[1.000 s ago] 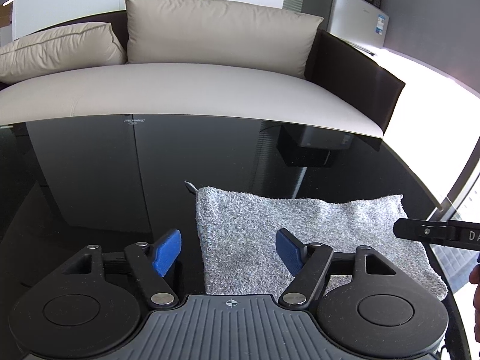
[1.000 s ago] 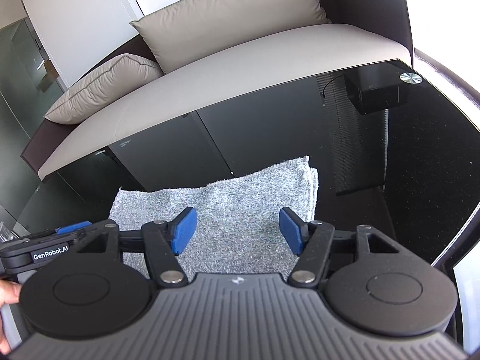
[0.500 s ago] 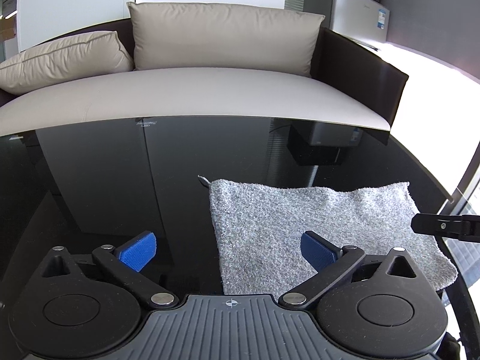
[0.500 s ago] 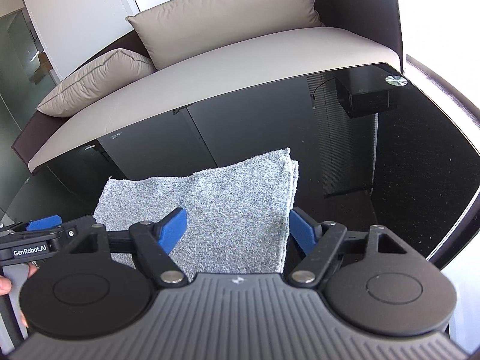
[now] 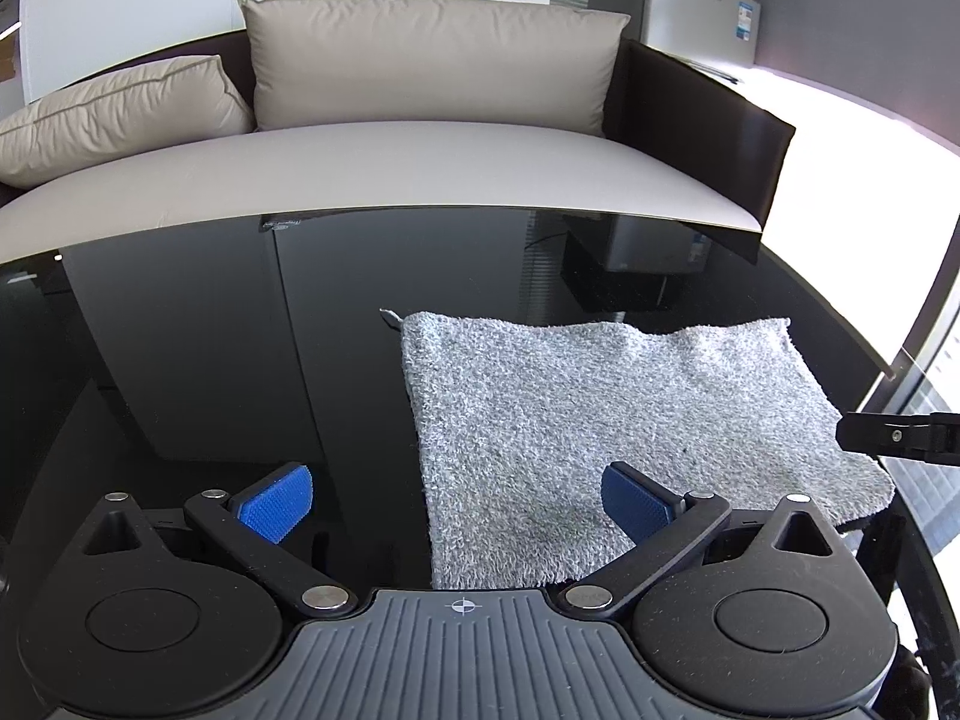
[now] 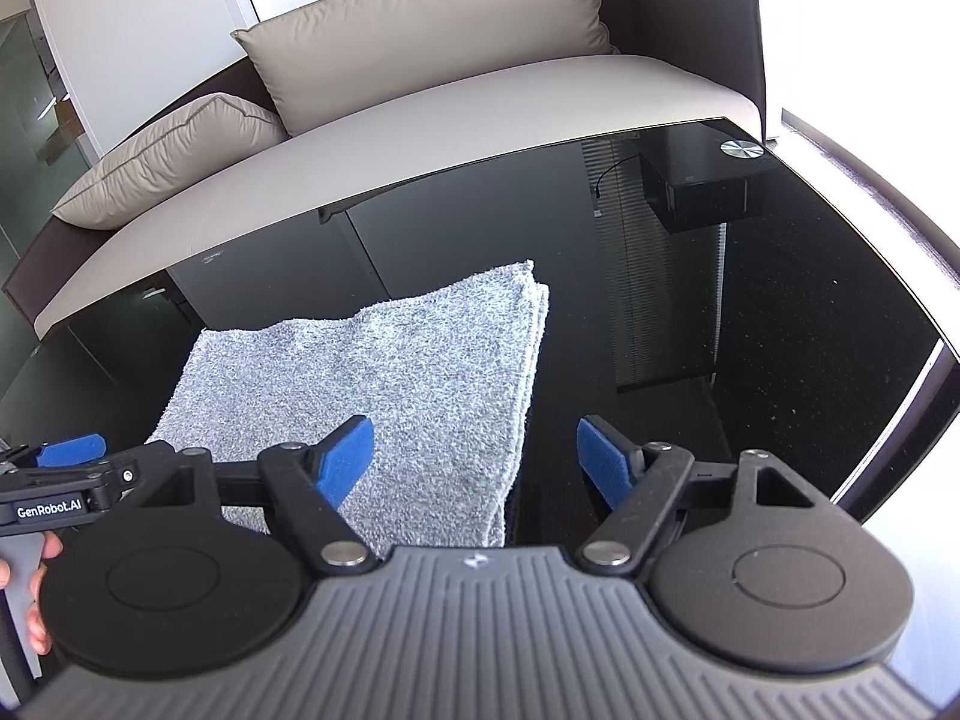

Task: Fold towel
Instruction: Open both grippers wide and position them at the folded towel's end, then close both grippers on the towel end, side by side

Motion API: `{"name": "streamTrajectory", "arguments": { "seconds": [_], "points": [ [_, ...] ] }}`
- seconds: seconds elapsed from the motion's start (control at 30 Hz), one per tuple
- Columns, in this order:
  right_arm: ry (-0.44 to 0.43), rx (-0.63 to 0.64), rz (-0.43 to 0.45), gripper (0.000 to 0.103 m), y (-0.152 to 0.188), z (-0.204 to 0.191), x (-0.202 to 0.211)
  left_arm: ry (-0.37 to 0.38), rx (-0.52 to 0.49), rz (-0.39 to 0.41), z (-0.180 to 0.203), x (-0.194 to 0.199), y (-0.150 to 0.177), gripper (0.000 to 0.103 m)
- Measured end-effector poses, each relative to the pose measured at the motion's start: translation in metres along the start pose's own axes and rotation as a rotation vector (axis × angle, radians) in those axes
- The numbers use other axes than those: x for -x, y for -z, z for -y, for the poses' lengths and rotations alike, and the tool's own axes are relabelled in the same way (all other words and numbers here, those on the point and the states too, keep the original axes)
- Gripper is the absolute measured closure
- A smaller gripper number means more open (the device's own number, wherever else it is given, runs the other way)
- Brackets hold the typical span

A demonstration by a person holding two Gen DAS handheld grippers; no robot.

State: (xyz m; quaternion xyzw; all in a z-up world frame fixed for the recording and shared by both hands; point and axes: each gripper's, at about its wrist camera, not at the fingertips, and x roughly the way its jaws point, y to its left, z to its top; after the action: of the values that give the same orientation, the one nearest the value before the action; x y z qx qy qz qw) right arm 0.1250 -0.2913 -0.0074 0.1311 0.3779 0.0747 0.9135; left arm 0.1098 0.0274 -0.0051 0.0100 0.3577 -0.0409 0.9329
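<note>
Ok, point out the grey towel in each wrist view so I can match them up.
Left wrist: towel lies right of centre on the black table, its left edge between the jaws.
Right wrist: towel lies left of centre, its stacked right edge between the jaws.
Shared landmark: beige sofa cushion.

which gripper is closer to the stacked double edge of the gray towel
Right. The right gripper straddles that layered edge, jaws open. The left gripper straddles the opposite edge of the towel, jaws open.

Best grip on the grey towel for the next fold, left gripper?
Probably the near left corner of the towel, approached from the left edge. That edge lies flat on the black table, between the open fingers of the left gripper, with one pad already over the cloth.
</note>
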Motion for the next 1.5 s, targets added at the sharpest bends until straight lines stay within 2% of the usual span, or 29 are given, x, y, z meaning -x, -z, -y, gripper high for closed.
{"name": "streamTrajectory", "arguments": {
  "seconds": [0.47, 0.57, 0.73, 0.97, 1.03, 1.1, 1.33, 1.4, 1.5],
  "points": [
    [0.059, -0.020, 0.017, 0.026, 0.021, 0.000, 0.017, 0.013, 0.011, -0.003, 0.003, 0.010, 0.009, 0.001],
    [0.072, -0.010, 0.017, 0.033, 0.024, -0.002, 0.018, 0.009, 0.007, 0.000, 0.004, 0.011, 0.010, 0.003],
    [0.083, -0.001, 0.020, 0.045, 0.026, -0.004, 0.020, 0.008, 0.022, -0.008, 0.000, 0.010, 0.012, 0.012],
    [0.095, -0.013, 0.015, 0.052, 0.028, -0.007, 0.023, 0.016, 0.025, -0.017, 0.000, 0.011, 0.016, 0.026],
    [0.099, -0.004, 0.008, 0.059, 0.029, -0.011, 0.023, 0.024, 0.022, -0.022, 0.001, 0.011, 0.017, 0.033],
    [0.105, 0.004, 0.009, 0.064, 0.031, -0.013, 0.023, 0.028, 0.016, -0.023, 0.003, 0.012, 0.018, 0.036],
    [0.089, -0.017, 0.000, 0.090, 0.031, -0.013, 0.022, 0.030, 0.009, -0.020, 0.007, 0.015, 0.021, 0.039],
    [0.084, -0.023, -0.003, 0.095, 0.031, -0.012, 0.022, 0.031, 0.008, -0.019, 0.007, 0.016, 0.022, 0.041],
    [0.080, -0.028, 0.000, 0.097, 0.031, -0.010, 0.023, 0.030, 0.001, -0.015, 0.010, 0.019, 0.024, 0.045]
  ]
}}
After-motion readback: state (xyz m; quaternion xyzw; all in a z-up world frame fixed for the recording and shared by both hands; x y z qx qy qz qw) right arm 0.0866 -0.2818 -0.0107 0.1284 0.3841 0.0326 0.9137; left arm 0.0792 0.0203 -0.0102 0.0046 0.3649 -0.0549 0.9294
